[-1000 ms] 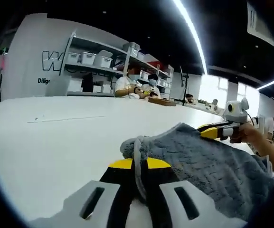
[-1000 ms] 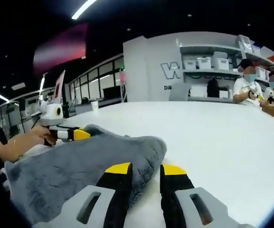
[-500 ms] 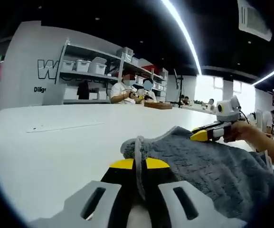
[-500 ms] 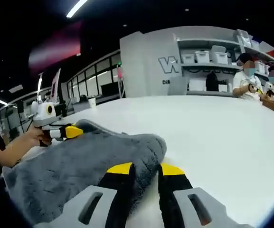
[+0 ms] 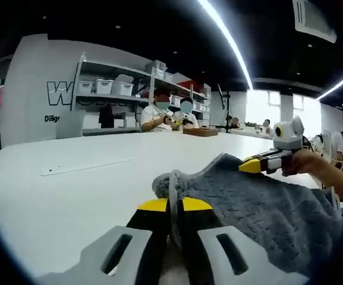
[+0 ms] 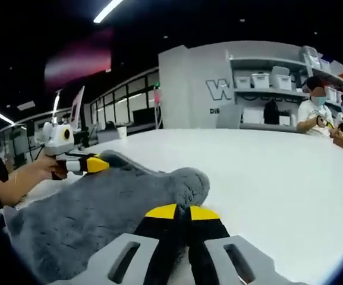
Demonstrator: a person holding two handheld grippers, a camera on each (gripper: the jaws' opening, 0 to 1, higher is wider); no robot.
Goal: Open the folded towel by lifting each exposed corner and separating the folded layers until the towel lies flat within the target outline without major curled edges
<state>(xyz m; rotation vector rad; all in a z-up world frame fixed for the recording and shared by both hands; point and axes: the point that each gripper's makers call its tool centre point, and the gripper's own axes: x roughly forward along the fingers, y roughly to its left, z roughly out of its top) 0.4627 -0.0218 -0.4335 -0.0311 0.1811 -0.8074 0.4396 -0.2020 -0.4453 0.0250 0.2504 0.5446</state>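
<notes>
A grey fluffy towel [image 5: 260, 202] lies bunched on the white table [image 5: 70, 190]. My left gripper [image 5: 175, 205] is shut on one of its corners, and the hem runs up between the yellow tips. In the same view my right gripper [image 5: 260, 164] sits at the towel's far corner, held by a hand. In the right gripper view, my right gripper [image 6: 183, 212] has its jaws together on the towel [image 6: 100, 214] at its near corner. My left gripper [image 6: 91, 164] shows at the opposite corner, tips on the cloth.
The table [image 6: 278, 178] stretches wide and bare beyond the towel. A thin line mark [image 5: 88, 166] crosses it at left. Two people [image 5: 171, 113] sit at the far end before shelves with bins [image 5: 112, 88]. A hand [image 5: 314, 169] holds the right gripper.
My right gripper's jaws have closed from open onto the towel's corner. The left gripper stays shut on its corner; both views shifted only slightly.
</notes>
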